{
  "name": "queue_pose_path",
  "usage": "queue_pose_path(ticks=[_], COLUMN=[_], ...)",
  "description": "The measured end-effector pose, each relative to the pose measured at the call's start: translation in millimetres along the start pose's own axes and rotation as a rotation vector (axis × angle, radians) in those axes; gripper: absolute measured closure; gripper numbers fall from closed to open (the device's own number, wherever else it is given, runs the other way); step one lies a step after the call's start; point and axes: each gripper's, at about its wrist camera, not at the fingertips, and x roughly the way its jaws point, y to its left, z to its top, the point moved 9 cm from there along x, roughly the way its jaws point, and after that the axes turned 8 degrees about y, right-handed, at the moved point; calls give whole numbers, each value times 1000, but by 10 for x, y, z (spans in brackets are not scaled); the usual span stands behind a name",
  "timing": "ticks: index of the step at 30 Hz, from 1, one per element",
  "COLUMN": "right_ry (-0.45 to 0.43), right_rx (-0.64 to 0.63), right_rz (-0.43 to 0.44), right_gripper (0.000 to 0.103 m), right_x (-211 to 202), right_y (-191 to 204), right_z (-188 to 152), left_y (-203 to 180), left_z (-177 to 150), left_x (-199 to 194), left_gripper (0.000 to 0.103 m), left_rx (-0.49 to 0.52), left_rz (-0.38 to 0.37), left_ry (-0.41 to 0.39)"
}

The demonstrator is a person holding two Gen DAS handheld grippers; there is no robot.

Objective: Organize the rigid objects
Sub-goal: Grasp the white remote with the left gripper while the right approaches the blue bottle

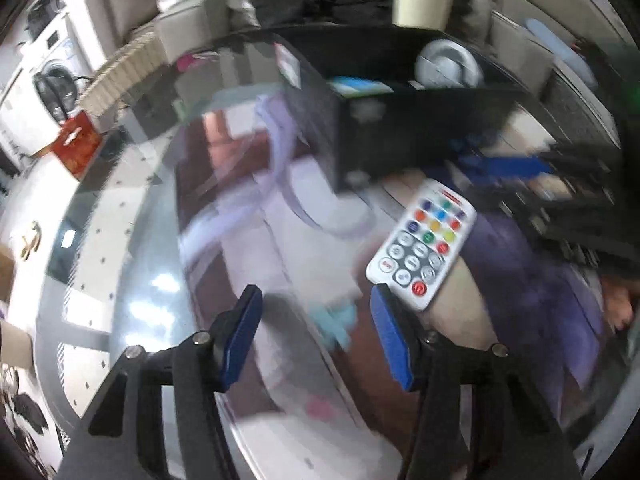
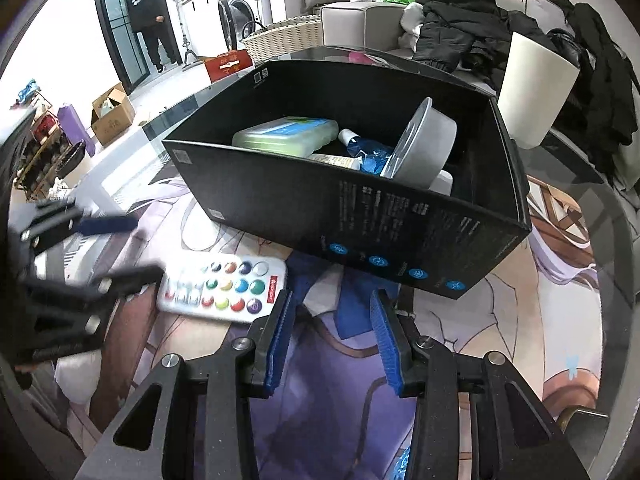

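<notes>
Left wrist view: remote (image 1: 422,243) loose on counter (image 1: 132,264), just beside left gripper (image 1: 316,338), right of its right finger. Jaws wide apart, empty. Box (image 1: 400,136) beyond remote. Picture blurred.

Right wrist view: box (image 2: 360,216) already holds bowl (image 2: 424,148), case (image 2: 286,133), tubes. Remote (image 2: 224,288) likely last item out. Right gripper (image 2: 332,340) partly open, empty, near box wall. Open room left of box; cup (image 2: 536,92) close on right.

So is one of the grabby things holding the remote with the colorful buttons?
No. Both the left hand-held gripper and right hand-held gripper are open and empty; the remote lies flat on the table.
</notes>
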Motion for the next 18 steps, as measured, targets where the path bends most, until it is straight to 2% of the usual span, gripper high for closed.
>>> queue_pose_path(ticks=[3, 5, 6, 8, 14, 18], right_ry=[12, 4, -4, -5, 15, 52], right_rx=[14, 35, 53, 74, 141, 157], right_rz=[29, 29, 28, 29, 0, -8], right_gripper=[62, 62, 62, 62, 62, 62], right_x=[-61, -181, -273, -361, -510, -389], right_y=[-21, -58, -105, -164, -446, -601], right_z=[-27, -64, -101, -168, -526, -729], left_y=[-197, -308, -371, -460, -728, -728], left_z=[-63, -39, 0, 48, 274, 353], left_x=[-121, -191, -211, -217, -32, 97], left_gripper=[45, 42, 38, 37, 37, 38], left_rx=[38, 69, 81, 95, 153, 121], left_rz=[-44, -36, -36, -44, 0, -12], left_ry=[-20, -51, -63, -72, -62, -42])
